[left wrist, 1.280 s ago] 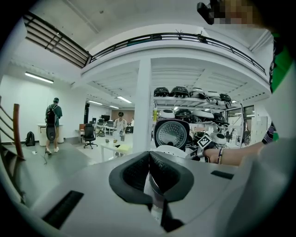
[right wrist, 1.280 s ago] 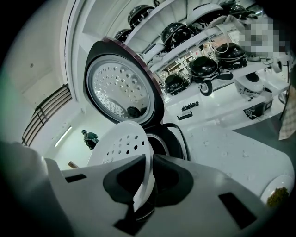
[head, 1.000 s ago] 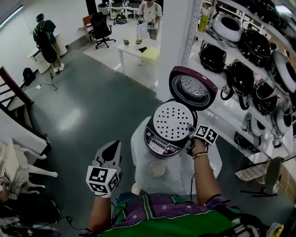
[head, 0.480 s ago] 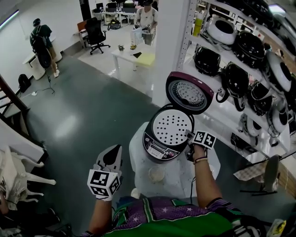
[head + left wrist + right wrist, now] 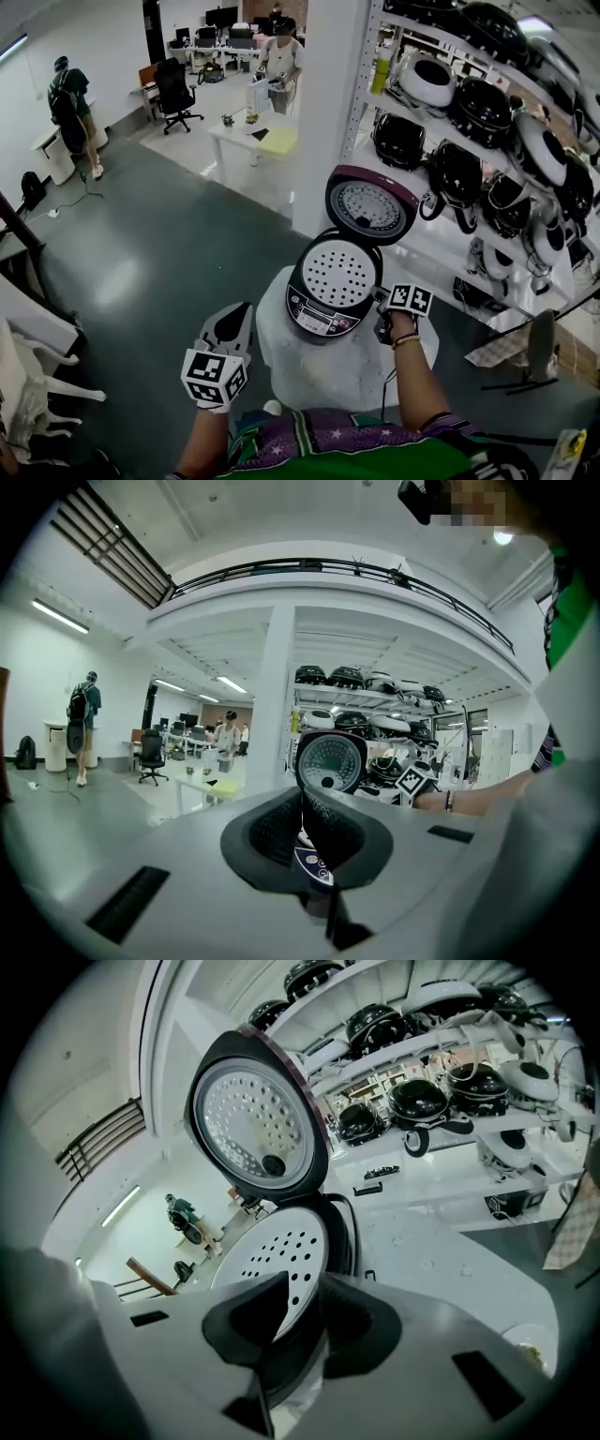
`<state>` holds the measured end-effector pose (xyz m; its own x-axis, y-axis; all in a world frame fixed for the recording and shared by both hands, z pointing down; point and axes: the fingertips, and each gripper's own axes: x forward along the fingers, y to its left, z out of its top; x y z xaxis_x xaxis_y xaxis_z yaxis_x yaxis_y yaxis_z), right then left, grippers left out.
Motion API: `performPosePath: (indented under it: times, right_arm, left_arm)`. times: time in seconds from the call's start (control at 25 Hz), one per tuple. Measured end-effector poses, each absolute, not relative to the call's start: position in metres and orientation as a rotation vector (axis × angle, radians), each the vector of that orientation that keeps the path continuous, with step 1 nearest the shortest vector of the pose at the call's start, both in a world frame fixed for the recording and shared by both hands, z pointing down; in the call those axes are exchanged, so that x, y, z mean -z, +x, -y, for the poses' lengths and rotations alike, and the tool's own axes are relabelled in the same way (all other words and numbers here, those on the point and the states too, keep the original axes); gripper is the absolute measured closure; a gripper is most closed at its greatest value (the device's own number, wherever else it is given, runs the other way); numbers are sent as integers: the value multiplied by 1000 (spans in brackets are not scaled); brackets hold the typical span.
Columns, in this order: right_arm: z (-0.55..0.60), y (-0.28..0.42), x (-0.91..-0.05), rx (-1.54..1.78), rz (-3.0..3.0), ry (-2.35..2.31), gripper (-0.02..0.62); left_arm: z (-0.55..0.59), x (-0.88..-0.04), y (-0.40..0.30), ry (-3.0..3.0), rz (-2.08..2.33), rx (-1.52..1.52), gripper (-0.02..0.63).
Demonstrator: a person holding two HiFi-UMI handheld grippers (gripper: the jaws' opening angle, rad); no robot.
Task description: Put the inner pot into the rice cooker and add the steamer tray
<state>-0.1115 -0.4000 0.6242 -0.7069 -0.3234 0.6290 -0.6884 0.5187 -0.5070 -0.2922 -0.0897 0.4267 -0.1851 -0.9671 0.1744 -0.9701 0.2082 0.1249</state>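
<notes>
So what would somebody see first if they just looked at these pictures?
Probably the rice cooker in the middle, on a small white table, with its purple lid standing up and a white steamer tray full of holes sitting in its top. The right gripper is at the cooker's right edge; its jaws have just been opening, the tray's rim showing in the gap. On the right, a rack holds many black and white cookers.
</notes>
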Motion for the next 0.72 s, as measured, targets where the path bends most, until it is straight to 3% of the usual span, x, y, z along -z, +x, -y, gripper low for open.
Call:
performPosePath:
  times: [0.72]
  right_arm:
    - [295,-31,-587,-893,2430,1003,495]
  left_arm:
    - [100,-441,-276,2182,1888,45,583]
